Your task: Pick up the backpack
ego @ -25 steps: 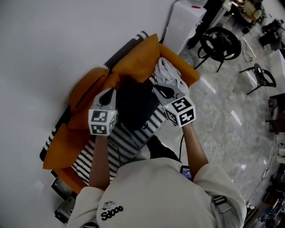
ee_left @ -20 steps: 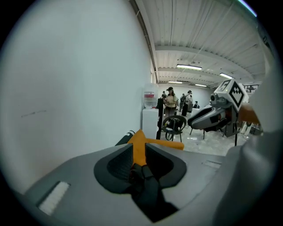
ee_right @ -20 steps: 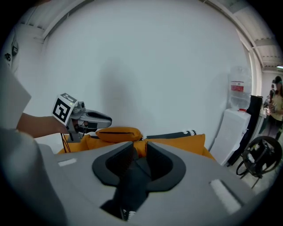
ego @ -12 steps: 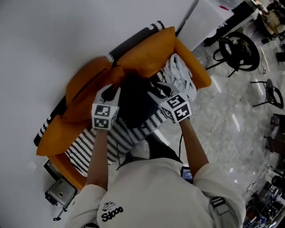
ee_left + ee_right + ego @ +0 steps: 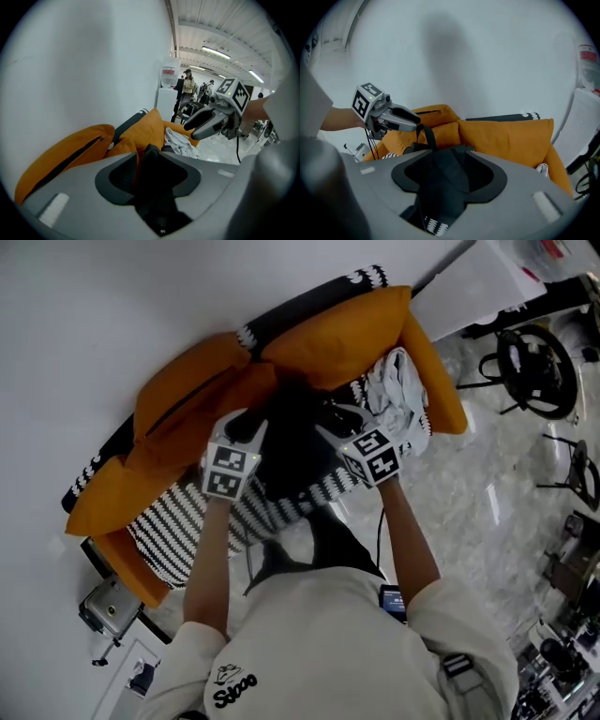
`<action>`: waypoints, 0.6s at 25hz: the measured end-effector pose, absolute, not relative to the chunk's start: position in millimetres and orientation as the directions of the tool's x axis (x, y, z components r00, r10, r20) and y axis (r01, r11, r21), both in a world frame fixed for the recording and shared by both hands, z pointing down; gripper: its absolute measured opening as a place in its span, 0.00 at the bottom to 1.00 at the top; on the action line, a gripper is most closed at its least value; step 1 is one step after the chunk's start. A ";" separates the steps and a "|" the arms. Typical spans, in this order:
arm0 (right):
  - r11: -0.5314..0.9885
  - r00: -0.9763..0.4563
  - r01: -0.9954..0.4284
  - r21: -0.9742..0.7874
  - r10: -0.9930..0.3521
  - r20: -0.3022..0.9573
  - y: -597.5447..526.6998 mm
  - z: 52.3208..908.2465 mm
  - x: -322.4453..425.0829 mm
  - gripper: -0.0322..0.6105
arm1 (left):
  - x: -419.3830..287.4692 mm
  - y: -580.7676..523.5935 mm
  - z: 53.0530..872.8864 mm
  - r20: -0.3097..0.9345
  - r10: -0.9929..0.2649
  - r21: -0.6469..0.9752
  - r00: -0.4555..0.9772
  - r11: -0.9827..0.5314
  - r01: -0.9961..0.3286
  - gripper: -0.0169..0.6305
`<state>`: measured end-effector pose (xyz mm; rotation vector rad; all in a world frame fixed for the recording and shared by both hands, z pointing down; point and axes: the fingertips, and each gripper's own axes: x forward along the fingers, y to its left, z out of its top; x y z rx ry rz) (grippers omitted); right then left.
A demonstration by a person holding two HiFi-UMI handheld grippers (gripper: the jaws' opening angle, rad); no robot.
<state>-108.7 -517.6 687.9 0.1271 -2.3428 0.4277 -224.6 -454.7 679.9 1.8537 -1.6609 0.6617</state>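
Nearest the head camera is the person's cream shirt (image 5: 328, 643), with both bare forearms reaching forward and down. Each hand carries a gripper over the seat of an orange sofa (image 5: 112, 563).

The left gripper (image 5: 246, 426) and the right gripper (image 5: 330, 423) sit at either side of the black backpack (image 5: 291, 442), their marker cubes turned up toward the camera. Both pairs of jaws have just been opening and stand apart. In the left gripper view dark backpack fabric lies in the gap between the jaws. In the right gripper view the black fabric fills the gap too, and a strap loop rises just beyond it. Neither pair of pads is pressing on it.

The backpack rests on a black-and-white striped throw (image 5: 178, 531) that covers the seat, up against the orange back cushions (image 5: 337, 338). Just to its right lies a crumpled pale cloth (image 5: 398, 395), against the sofa's arm.

Behind the sofa is a plain white wall (image 5: 112, 315). Farther right, on the glossy stone floor (image 5: 487, 512), stands a black chair (image 5: 534, 371).
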 end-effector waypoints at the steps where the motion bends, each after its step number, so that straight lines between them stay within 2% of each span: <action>1: 0.943 -0.720 -0.197 -0.269 0.047 0.692 -518.1 695.4 -111.3 0.39 | -224.4 -455.3 686.7 0.693 -0.711 0.093 0.120 -0.077 -0.993 0.27; 4: 0.953 -0.705 -0.152 -0.264 0.082 0.704 -518.7 716.6 -115.5 0.42 | -222.5 -455.9 706.5 0.716 -0.684 0.110 0.141 -0.089 -0.990 0.34; 15: 0.965 -0.596 0.021 -0.260 0.221 0.772 -504.5 793.0 -120.5 0.59 | -228.7 -459.9 751.2 0.733 -0.658 0.192 0.172 -0.042 -0.980 0.38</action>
